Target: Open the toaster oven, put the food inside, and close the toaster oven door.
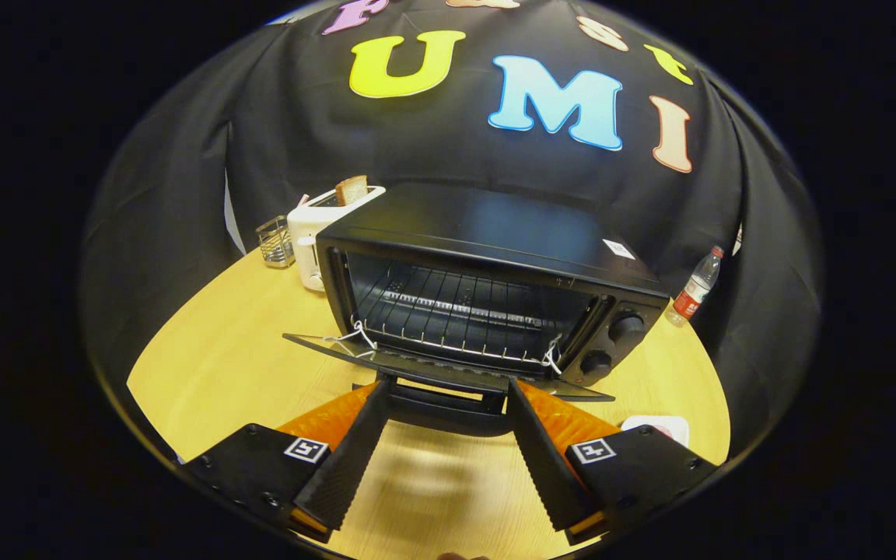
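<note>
wooden table (215, 365) holds the toaster oven (487, 288), door (448, 372) down — gripper (448, 389) spread wide, its tips flanking the door handle (448, 404).

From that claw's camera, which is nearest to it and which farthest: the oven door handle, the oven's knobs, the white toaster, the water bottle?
The gripper is open.
1. Oven door handle: between the fingertips.
2. Knobs: just beyond, on the oven's right side.
3. White toaster: behind the oven's left corner.
4. Water bottle: far right by the cloth; too close to call against the toaster.
</note>
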`<state>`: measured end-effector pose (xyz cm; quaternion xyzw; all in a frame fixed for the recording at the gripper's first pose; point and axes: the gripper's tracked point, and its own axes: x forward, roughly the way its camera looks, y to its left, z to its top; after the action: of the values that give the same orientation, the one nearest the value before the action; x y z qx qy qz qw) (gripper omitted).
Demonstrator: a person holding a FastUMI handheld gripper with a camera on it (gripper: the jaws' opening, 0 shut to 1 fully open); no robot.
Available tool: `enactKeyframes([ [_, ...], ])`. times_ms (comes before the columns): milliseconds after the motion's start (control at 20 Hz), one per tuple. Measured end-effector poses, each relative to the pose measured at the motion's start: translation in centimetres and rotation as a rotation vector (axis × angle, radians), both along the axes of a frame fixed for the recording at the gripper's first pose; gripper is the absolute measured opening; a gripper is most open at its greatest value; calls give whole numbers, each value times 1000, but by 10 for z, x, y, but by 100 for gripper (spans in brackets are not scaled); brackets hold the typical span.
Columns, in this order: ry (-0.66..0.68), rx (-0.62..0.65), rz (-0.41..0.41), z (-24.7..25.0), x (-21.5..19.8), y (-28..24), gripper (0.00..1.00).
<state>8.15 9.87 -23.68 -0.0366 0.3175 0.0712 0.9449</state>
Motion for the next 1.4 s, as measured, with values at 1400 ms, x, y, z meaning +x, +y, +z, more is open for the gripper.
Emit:
enactKeyframes([
  [1400,271,114,-128,-27,-124,-115,97],
])
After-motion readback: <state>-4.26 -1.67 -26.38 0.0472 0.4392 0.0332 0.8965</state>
